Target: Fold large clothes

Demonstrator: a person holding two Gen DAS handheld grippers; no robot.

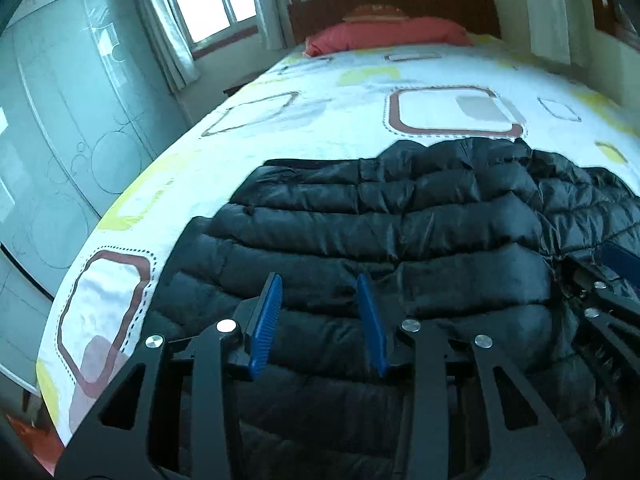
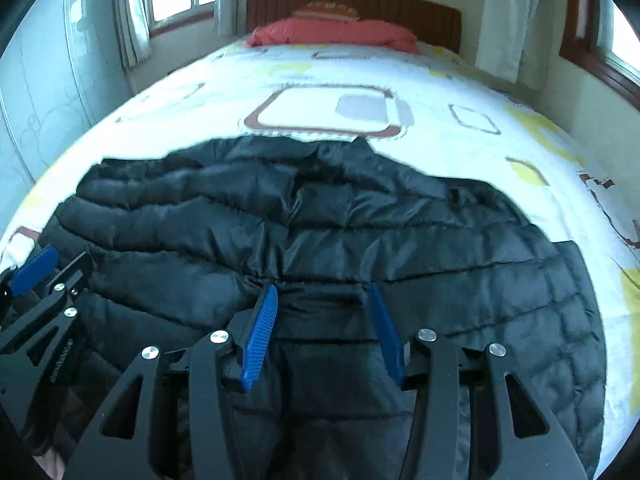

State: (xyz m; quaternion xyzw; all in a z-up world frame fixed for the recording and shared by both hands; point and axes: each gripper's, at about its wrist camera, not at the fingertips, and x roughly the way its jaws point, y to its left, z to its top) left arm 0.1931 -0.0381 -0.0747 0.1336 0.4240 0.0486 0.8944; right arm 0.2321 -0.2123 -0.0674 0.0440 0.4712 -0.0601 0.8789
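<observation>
The black puffer jacket [image 2: 320, 240] lies spread and rumpled across the bed's [image 2: 460, 148] near end, barely folded, at twelve o'clock from the left gripper [image 1: 320, 320] and right gripper [image 2: 324, 332], both released and empty.

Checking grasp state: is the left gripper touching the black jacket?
Cannot tell. In the left wrist view, the left gripper is open above the black puffer jacket, with nothing pinched; neither view plainly shows a gap or contact.

Dim, bluish daylight from window [image 1: 208, 0]; panes blown out, slight motion blur, heavy fisheye bending, dark corners.
</observation>
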